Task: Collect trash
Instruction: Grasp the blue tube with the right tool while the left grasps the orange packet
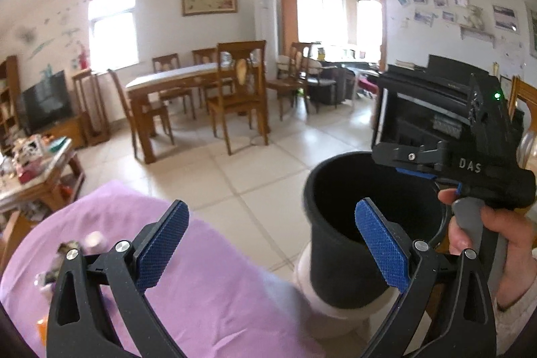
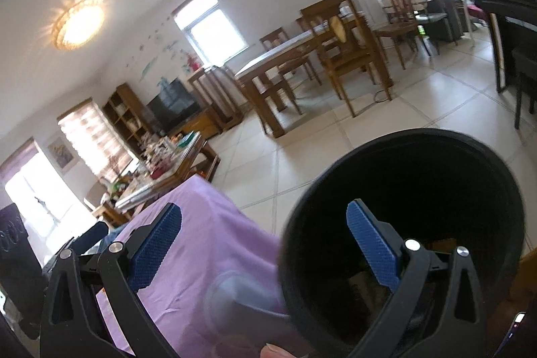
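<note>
Both grippers wide open over the purple-covered surface and the black bin

The left gripper [image 1: 272,244] and right gripper [image 2: 265,244] hold nothing, fingers [image 1: 161,244] fully spread. The black bin [image 1: 339,223] stands right of the purple cloth [image 1: 201,284]; blurred bits of trash [image 1: 70,257] lie on the surface's near left.

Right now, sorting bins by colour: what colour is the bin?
Black bin, clearest in the right wrist view.
</note>
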`<act>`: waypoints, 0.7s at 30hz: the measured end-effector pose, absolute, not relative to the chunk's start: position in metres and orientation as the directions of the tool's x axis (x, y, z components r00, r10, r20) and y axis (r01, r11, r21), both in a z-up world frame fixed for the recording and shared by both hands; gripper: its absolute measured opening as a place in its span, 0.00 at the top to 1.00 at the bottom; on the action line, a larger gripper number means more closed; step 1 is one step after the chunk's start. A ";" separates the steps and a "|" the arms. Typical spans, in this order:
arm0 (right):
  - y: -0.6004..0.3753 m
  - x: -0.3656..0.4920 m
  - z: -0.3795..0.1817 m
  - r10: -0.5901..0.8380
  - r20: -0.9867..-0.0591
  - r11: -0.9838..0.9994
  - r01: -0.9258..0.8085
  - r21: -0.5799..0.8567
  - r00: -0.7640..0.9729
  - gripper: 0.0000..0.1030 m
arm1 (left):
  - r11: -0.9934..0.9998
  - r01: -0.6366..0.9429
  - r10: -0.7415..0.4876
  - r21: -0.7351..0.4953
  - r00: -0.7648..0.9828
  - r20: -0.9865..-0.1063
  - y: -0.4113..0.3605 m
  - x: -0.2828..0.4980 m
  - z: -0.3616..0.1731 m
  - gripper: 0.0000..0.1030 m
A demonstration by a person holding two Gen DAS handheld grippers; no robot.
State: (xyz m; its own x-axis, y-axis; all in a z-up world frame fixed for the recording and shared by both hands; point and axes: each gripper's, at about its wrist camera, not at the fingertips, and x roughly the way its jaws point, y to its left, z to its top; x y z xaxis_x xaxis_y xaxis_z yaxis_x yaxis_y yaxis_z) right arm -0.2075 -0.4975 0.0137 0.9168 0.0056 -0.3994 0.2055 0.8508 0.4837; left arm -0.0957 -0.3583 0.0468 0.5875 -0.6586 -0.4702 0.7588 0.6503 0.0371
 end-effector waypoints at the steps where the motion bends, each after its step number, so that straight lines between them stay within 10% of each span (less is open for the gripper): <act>1: -0.491 -0.204 0.016 0.015 -0.402 0.855 0.196 0.480 0.916 0.05 | 0.662 0.749 -0.653 0.031 0.597 -0.466 -0.346 -0.094 0.049 0.05; 11: -0.410 -0.154 0.031 0.124 -0.442 0.906 0.080 0.415 0.888 0.05 | 0.751 0.661 -0.585 -0.001 0.664 -0.465 -0.239 -0.074 0.051 0.05; 21: -0.306 -0.083 0.014 0.281 -0.541 0.933 -0.094 0.347 0.792 0.05 | 0.904 0.414 -0.377 -0.102 0.663 -0.647 -0.070 -0.010 0.000 0.05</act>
